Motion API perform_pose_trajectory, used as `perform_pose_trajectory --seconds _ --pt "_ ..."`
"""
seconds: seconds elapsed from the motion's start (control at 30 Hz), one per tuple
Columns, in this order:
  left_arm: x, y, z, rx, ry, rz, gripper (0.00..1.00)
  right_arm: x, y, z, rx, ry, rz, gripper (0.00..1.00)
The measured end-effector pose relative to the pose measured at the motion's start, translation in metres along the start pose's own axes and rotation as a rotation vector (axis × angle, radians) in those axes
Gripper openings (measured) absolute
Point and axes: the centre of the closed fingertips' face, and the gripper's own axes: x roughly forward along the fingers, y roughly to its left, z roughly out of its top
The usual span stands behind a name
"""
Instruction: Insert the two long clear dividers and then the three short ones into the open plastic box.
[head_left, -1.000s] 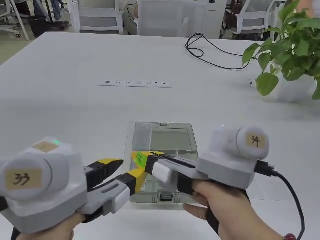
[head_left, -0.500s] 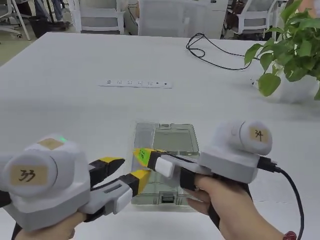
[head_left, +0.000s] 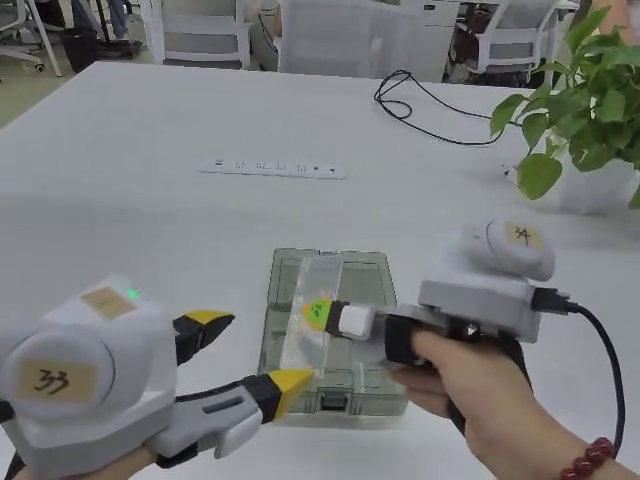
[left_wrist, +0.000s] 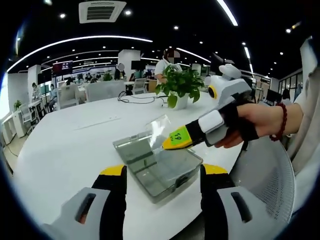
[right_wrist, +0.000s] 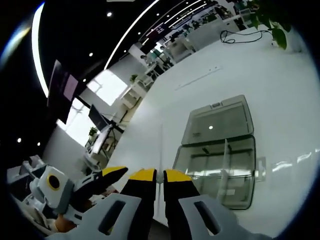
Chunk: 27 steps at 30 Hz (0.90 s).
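Right gripper (head_left: 318, 312), jaws pinched on thin clear plastic divider sheet (head_left: 300, 335), tilts it over open grey-clear rectangular plastic box (head_left: 381, 262) for slotting, while left gripper (head_left: 248, 350) hovers at box's 8 o'clock (jaws wide, empty), likely to steady it.

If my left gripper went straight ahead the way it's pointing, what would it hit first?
Most likely the box, just ahead between the left gripper's open jaws. The right gripper, holding a divider, hangs above it farther on; depth is hard to judge.
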Motion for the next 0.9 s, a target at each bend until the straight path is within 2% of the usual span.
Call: perform_pose_trajectory --seconds 0.2,0.4,0.5,0.6,0.7,0.83,0.9 --pt "0.000 0.000 -0.001 0.060 0.004 -0.019 0.71 0.001 -0.013 -0.006 0.044 0.093 -0.066 0.06" --pt "0.002 -0.001 -0.006 0.073 0.005 -0.047 0.78 0.003 -0.021 -0.009 0.083 0.164 -0.122 0.06" --pt "0.002 -0.001 -0.005 0.089 -0.009 -0.058 0.82 0.005 -0.024 -0.009 0.096 0.197 -0.149 0.06" --pt "0.003 -0.001 -0.007 0.108 -0.001 -0.066 0.85 0.006 -0.030 -0.010 0.095 0.231 -0.184 0.06" --pt "0.003 -0.001 -0.007 0.116 -0.002 -0.071 0.88 0.008 -0.034 -0.013 0.115 0.273 -0.209 0.06" --pt "0.004 -0.002 -0.004 0.114 -0.024 -0.086 0.93 0.010 -0.040 -0.014 0.119 0.309 -0.247 0.06" --pt "0.004 -0.003 -0.005 0.124 -0.018 -0.098 0.95 0.012 -0.042 -0.014 0.123 0.329 -0.256 0.06"
